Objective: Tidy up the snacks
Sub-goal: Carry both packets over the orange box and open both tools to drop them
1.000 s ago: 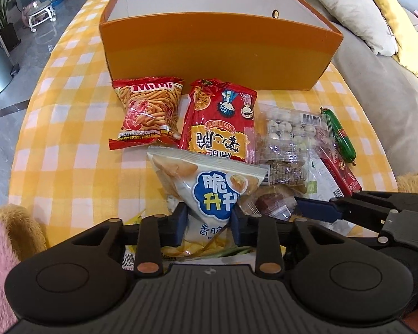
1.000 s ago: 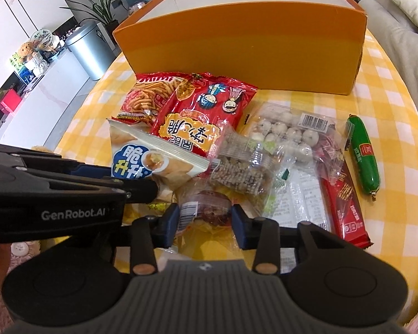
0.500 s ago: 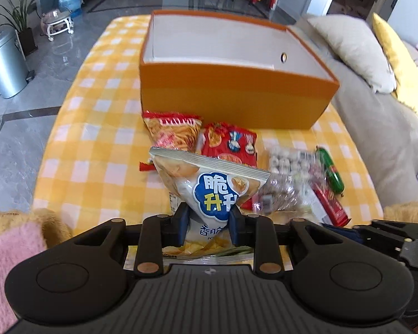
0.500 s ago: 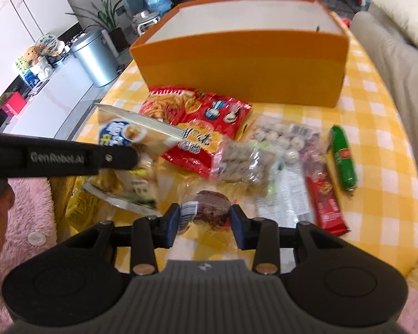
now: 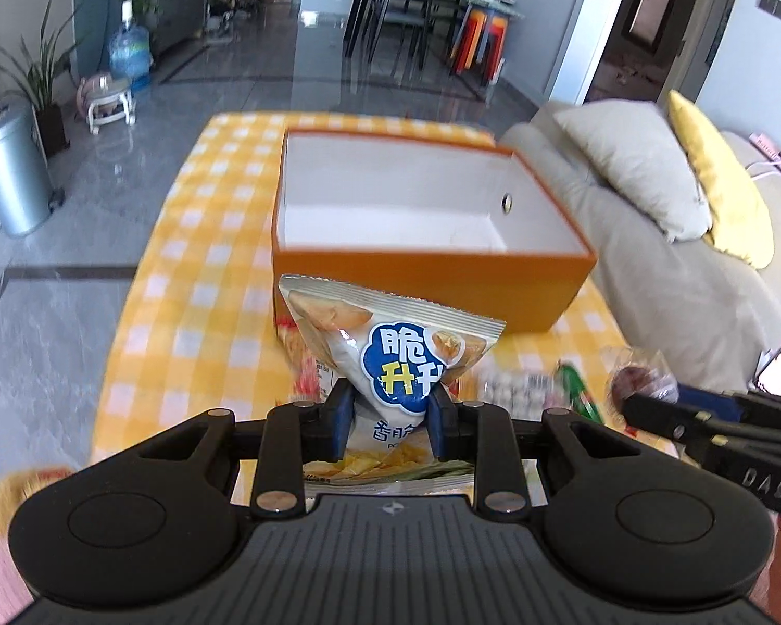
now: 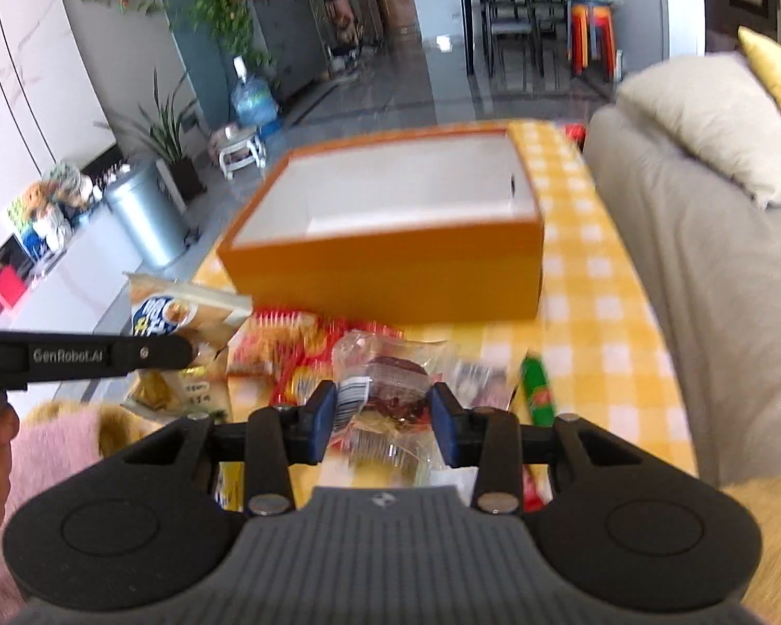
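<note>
Both grippers have lifted their snacks clear of the pile since a second ago, and the orange box that filled the far view then now sits lower, its white inside open to sight.

Between the blue pads (image 5: pixel 338 416) of the left gripper (image 5: pixel 388 419) a white chip bag (image 5: pixel 390 349) is clamped by its lower half, its sealed top edge standing up in front of the box's near wall. In the other wrist view the right gripper (image 6: pixel 382 424) is closed on a clear-wrapped dark pastry (image 6: pixel 390 380), its wrapper bulging between the pads. Each gripper also shows at the side of the other's view, the right one on the right with the pastry at its tip, the left one on the left with the bag.

Below and beyond the fingers the remaining snacks lie blurred on the yellow checked tablecloth (image 5: pixel 192 281): red packets (image 6: pixel 281 338) just near the box, a green sausage (image 6: pixel 539 390) to the right. Farther off stands the orange box (image 5: pixel 427 281), apparently empty, with a grey sofa (image 6: pixel 703 271) on the right.

With both packs off the table and the box open below, the lift looks done; what remains, I judge, is carrying each forward over the near wall and letting go inside. The bag's tall top could catch that wall if carried low.
</note>
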